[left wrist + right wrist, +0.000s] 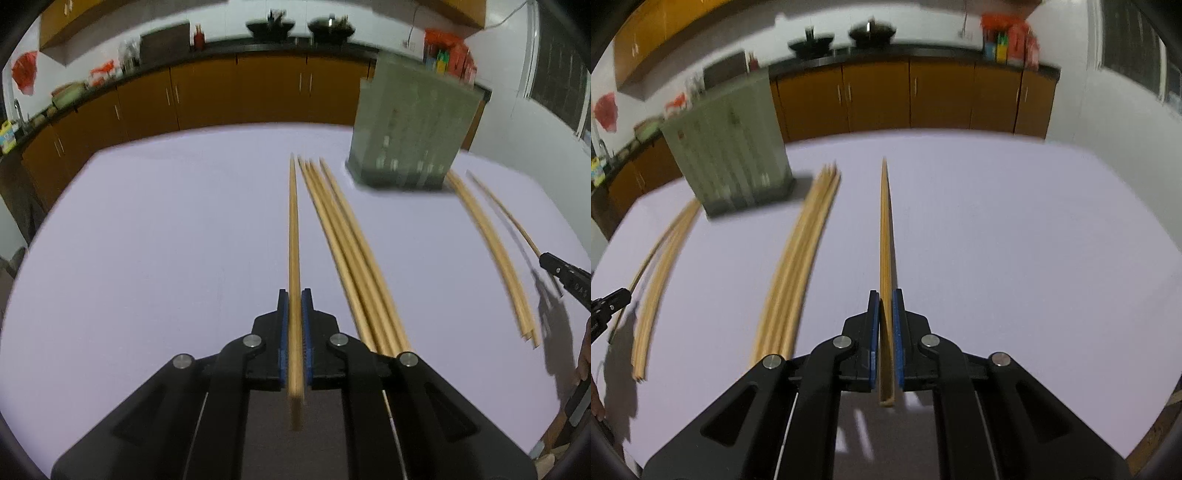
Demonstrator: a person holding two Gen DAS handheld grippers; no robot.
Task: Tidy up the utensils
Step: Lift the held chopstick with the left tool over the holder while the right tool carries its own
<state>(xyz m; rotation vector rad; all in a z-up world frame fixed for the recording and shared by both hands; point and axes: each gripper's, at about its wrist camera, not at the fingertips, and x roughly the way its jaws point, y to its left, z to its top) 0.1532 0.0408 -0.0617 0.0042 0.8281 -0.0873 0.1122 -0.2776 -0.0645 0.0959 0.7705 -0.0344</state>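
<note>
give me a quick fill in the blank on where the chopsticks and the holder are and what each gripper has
1. The left gripper has its jaws shut on a wooden ____.
2. Loose chopsticks lie flat on the ____ table.
3. The grey-green holder stands ____ on the table.
4. The right gripper holds a chopstick, so ____ grippers are loaded.

Missing words: chopstick; white; upright; both

Left hand-held gripper [294, 295] clamped on one wooden chopstick [293, 236], blue pads [282, 332] pressing both sides, stick pointing away over pale worktop [147, 258]. Loose chopstick bundle [354, 258] just right. Grey-green holder [413, 129] upright beyond. Second bundle [491, 254] further right. Right hand-held gripper [545, 258] at right edge, gripping thin stick [506, 214].
</note>
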